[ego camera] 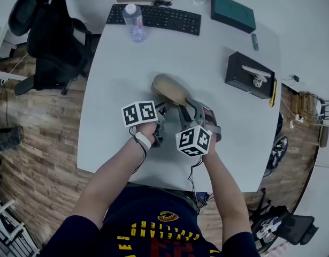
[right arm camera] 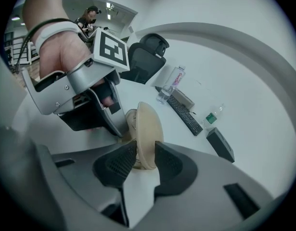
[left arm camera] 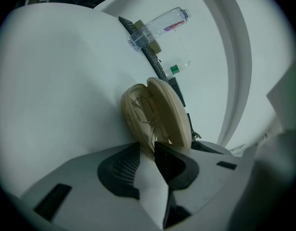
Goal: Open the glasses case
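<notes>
The glasses case (ego camera: 169,89) is stood half open near the desk's (ego camera: 113,100) front edge. Its lower shell (left arm camera: 130,110) is pinched by the left gripper (left arm camera: 147,148), apparently for steadying. The lid (right arm camera: 148,124) is clamped between the jaws of the right gripper (right arm camera: 146,146) for prying.

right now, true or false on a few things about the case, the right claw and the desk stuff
1. The glasses case is ajar, with glasses showing inside. True.
2. The case is black. False: it is beige.
3. A clear bottle is by the keyboard. True.
4. The right claw is well clear of the case. False: the case sits between its jaws.
</notes>
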Demonstrator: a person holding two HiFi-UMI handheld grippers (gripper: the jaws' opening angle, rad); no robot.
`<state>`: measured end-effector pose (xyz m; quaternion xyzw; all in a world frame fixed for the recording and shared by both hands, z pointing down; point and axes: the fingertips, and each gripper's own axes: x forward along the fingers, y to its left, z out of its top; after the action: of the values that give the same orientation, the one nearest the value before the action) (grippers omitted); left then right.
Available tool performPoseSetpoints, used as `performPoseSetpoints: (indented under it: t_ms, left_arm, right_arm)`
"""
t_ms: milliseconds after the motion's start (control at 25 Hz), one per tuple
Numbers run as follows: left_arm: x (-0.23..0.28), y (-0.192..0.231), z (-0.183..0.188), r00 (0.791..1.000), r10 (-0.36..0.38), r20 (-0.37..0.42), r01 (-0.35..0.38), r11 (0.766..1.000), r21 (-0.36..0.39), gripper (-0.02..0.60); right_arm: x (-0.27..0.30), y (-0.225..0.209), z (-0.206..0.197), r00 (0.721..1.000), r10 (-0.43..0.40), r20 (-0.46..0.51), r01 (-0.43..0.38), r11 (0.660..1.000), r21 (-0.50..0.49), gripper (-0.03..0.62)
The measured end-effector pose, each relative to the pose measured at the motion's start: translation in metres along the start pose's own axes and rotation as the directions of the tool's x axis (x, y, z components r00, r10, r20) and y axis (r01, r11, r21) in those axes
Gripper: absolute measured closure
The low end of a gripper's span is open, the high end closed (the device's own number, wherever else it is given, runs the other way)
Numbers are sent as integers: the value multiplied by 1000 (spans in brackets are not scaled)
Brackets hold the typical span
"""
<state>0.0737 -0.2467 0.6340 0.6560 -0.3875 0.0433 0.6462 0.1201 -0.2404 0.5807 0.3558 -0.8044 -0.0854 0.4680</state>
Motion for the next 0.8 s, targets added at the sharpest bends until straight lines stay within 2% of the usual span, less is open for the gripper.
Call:
performPoseSetpoints:
  t_ms: [200, 480, 640, 800]
  left_arm:
    - [-3, 2, 0, 1000, 10, -10, -10, 1000, 26, 482]
    - [-13, 6, -4, 999, 33, -21, -32, 998, 54, 499]
    - [-20, 8, -7, 999, 39, -30, -37, 996, 80, 503]
    - [-27, 12, -11, 999, 32, -29, -30, 996, 83, 503]
  right_arm:
    - [-7, -5, 5, 1000, 1, 18, -2, 999, 42, 503]
    - [-18, -10, 7, 999, 15, 36, -20, 990, 137, 528]
    - [-25, -10, 4, 998, 46, 43, -55, 969, 241, 542]
    - [-32, -8, 0, 994, 81, 67, -99, 932, 348, 548]
